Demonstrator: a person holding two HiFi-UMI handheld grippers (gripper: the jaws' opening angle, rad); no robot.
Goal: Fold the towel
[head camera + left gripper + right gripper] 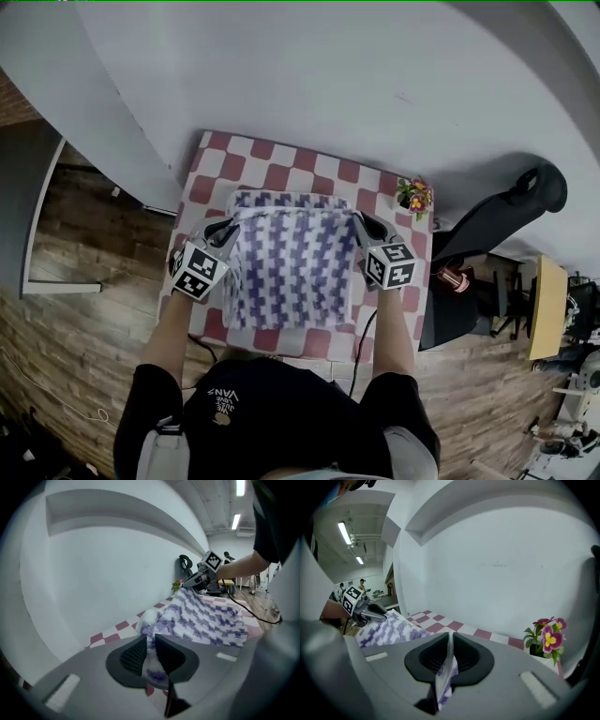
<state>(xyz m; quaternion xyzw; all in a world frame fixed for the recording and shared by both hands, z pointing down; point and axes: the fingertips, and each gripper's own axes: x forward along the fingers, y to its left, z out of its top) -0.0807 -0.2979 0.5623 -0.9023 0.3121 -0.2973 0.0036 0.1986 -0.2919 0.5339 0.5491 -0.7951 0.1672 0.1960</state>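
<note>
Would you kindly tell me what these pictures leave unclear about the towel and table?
- Head view: checkered table's near edge, partly hidden by the person's torso.
- Right gripper view: most of the towel, behind the right tool's body.
- Head view: copper object beside the table, too small.

We faced a plain white wall (375, 84) with a ledge (108, 510) stepping out higher up. Against it stood a table under a red-and-white checked cloth (272, 150), with a small pot of pink and yellow flowers (413, 197) at its far right corner. The floor (84, 328) was wood planking. A black chair (497, 216) stood to our right, and long ceiling lights (236, 521) glowed farther down the room.
</note>
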